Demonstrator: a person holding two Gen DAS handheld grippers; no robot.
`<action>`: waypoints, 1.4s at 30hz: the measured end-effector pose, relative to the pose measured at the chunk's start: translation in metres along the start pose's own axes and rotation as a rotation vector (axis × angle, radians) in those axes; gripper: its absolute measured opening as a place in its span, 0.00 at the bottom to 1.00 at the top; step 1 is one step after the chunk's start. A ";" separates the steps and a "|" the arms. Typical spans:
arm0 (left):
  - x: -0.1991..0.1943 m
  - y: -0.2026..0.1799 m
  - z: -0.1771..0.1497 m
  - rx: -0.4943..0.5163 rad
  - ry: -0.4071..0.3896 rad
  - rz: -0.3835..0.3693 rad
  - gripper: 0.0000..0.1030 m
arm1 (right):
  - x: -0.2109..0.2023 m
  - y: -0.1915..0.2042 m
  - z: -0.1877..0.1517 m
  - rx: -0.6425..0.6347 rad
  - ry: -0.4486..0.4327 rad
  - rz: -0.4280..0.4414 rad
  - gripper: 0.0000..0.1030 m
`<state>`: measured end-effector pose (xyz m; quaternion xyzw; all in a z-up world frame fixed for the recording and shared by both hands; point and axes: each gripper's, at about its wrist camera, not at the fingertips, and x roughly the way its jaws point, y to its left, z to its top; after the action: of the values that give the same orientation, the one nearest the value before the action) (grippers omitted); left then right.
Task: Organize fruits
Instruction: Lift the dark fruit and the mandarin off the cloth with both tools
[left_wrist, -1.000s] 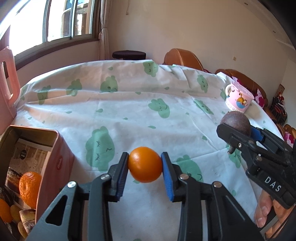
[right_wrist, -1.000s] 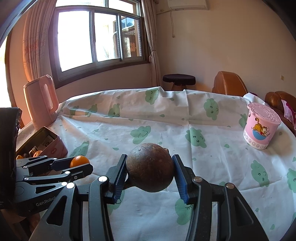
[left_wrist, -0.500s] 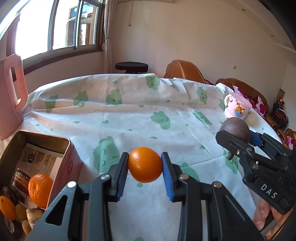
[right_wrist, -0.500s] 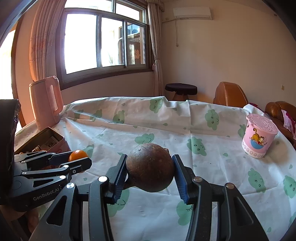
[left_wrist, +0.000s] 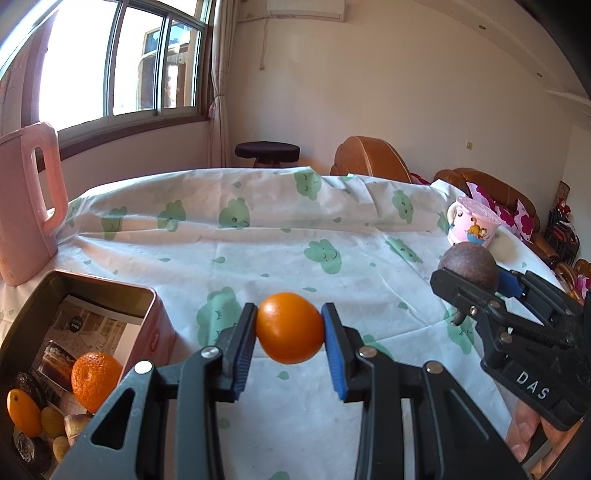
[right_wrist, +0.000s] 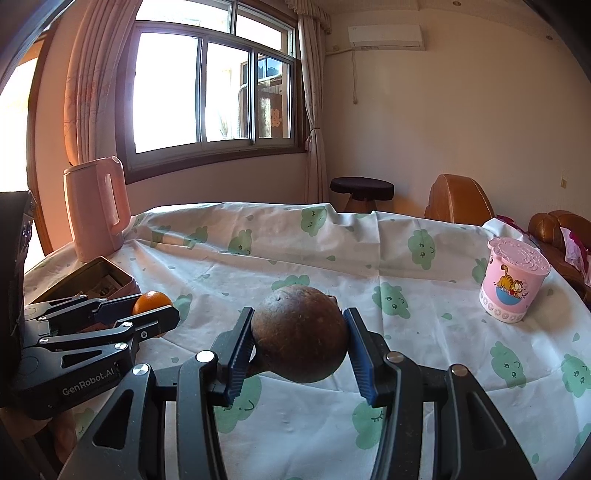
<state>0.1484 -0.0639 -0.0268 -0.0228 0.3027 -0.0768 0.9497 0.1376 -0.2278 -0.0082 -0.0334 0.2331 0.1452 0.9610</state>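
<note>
My left gripper (left_wrist: 290, 328) is shut on a small smooth orange (left_wrist: 290, 326), held above the tablecloth just right of an open pink tin (left_wrist: 147, 295). The tin holds a bumpy mandarin (left_wrist: 94, 380), a small oval orange fruit (left_wrist: 24, 413) and several other small pieces. My right gripper (right_wrist: 299, 341) is shut on a round dark brown fruit (right_wrist: 301, 332) with a short stem, also held above the cloth. In the left wrist view the right gripper (left_wrist: 476, 280) and its brown fruit (left_wrist: 467, 266) show at the right; in the right wrist view the left gripper (right_wrist: 155, 306) and orange (right_wrist: 151, 301) show at the left.
A tall pink jug (right_wrist: 96, 206) stands at the table's far left behind the tin (right_wrist: 88, 277). A pink lidded cartoon cup (right_wrist: 511, 280) stands at the right. The table wears a white cloth with green prints (left_wrist: 277, 243). Brown chairs (right_wrist: 458, 199) and a dark stool (right_wrist: 360, 186) stand beyond it.
Both views have tilted upward, showing more wall and window and less table. The orange and the brown fruit stay gripped; neither hand has shifted much.
</note>
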 end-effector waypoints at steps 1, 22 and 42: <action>-0.001 0.000 0.000 0.002 -0.004 0.002 0.36 | -0.001 0.000 0.000 0.000 -0.003 0.000 0.49; -0.014 -0.002 -0.001 0.016 -0.077 0.027 0.36 | -0.015 0.003 -0.002 -0.006 -0.061 -0.008 0.49; -0.043 0.005 -0.011 0.004 -0.151 0.062 0.36 | -0.022 0.009 -0.004 -0.012 -0.081 0.011 0.49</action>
<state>0.1080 -0.0523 -0.0118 -0.0171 0.2305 -0.0461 0.9718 0.1145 -0.2256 -0.0015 -0.0319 0.1936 0.1529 0.9686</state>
